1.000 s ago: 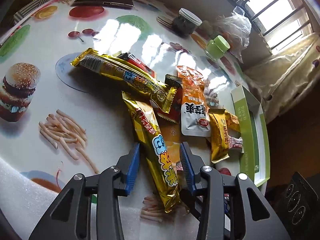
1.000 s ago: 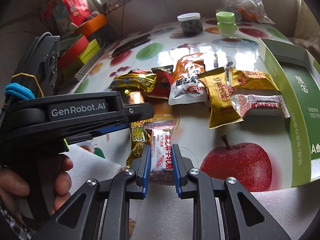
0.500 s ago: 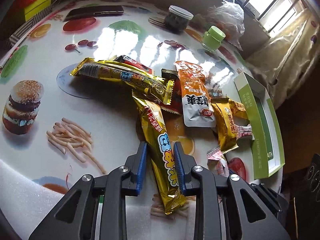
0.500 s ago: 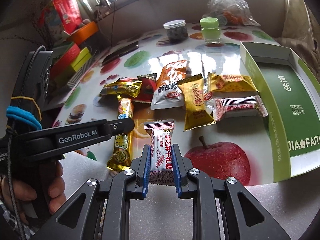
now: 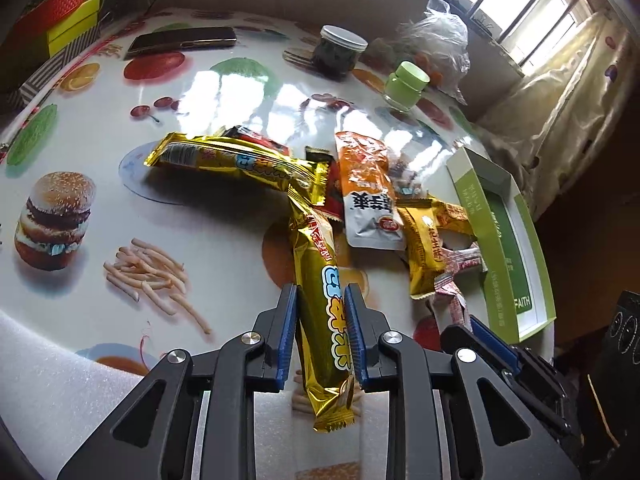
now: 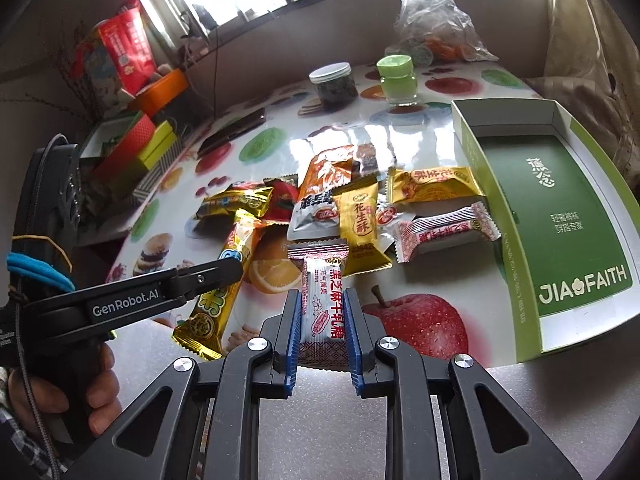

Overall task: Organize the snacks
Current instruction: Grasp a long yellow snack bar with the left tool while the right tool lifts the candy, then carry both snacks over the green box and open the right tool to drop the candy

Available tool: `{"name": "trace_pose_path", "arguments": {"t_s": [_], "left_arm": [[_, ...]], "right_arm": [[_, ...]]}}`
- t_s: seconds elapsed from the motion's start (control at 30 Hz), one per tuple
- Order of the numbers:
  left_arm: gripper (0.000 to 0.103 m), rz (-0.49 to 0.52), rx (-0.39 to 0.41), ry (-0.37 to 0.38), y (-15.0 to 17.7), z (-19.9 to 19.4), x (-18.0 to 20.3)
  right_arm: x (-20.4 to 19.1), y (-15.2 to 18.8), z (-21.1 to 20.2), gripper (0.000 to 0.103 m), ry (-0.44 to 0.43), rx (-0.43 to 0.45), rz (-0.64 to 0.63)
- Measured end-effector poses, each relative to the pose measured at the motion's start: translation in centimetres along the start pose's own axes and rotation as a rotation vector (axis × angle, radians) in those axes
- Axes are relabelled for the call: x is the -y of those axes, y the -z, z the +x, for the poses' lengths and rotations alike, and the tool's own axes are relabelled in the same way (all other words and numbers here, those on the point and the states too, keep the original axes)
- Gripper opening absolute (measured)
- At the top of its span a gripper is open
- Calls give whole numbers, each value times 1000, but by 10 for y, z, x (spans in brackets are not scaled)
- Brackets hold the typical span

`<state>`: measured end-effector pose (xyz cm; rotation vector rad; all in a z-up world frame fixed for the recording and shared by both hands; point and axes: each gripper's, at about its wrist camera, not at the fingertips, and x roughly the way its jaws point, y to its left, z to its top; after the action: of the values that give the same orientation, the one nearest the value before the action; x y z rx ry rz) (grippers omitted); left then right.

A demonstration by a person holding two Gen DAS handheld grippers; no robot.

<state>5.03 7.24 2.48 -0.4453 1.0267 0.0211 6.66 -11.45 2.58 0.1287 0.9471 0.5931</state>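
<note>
A long gold snack bar (image 5: 316, 248) lies at the near edge of the pile, and my left gripper (image 5: 320, 292) is closing on it, its blue pads touching both sides. From the right wrist view the same gold bar (image 6: 224, 280) sits under the left gripper's finger (image 6: 208, 278). My right gripper (image 6: 321, 296) is shut on a white-and-red candy packet (image 6: 322, 276), held upright just above the table. An open green box (image 6: 560, 208) lies to the right with nothing inside; in the left wrist view the green box (image 5: 508, 240) is at the far right.
Loose snacks lie mid-table: another gold bar (image 5: 240, 160), an orange pouch (image 6: 324, 188), gold peanut packets (image 6: 360, 224), a pink-striped packet (image 6: 444, 232). Behind them stand a dark jar (image 6: 334, 84), a green-lidded jar (image 6: 398, 80), a plastic bag (image 6: 436, 24) and a phone (image 5: 184, 40). Boxes are stacked at the left.
The left jaws have narrowed from wide apart onto the gold bar. The right gripper has risen a little and drawn back with its packet, showing more of the green box.
</note>
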Motion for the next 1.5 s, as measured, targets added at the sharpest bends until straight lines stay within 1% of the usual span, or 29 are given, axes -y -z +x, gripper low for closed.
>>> {"name": "trace_pose_path", "arguments": {"t_s": [0.1,0.33,0.5,0.7,0.83,1.07,1.33,1.4,1.5], "left_arm": [[25,13,5,10,2,-3,5],[25,41,33,64,0,-18,21],[25,72,44,101,-5,-21,39],[25,124,40,144,-13,-18,63],[25,173,48,179,-19,-15,85],[25,219,35,225,-29,-1,121],[25,260,-2,272,-37,20,158],[25,268,-12,280,-38,27,167],[25,267,-36,293,-38,39,178]], "right_arm": [[4,0,-7,19,4,14,13],[18,-2,-23,19,20,52,54],[31,-7,-33,19,42,77,85],[49,-13,-47,19,87,111,111],[68,-19,-57,19,125,139,148],[97,-26,-68,19,198,160,175],[128,-30,-61,19,258,137,202],[131,-31,-60,19,272,131,197],[136,-32,-56,19,319,122,170]]}}
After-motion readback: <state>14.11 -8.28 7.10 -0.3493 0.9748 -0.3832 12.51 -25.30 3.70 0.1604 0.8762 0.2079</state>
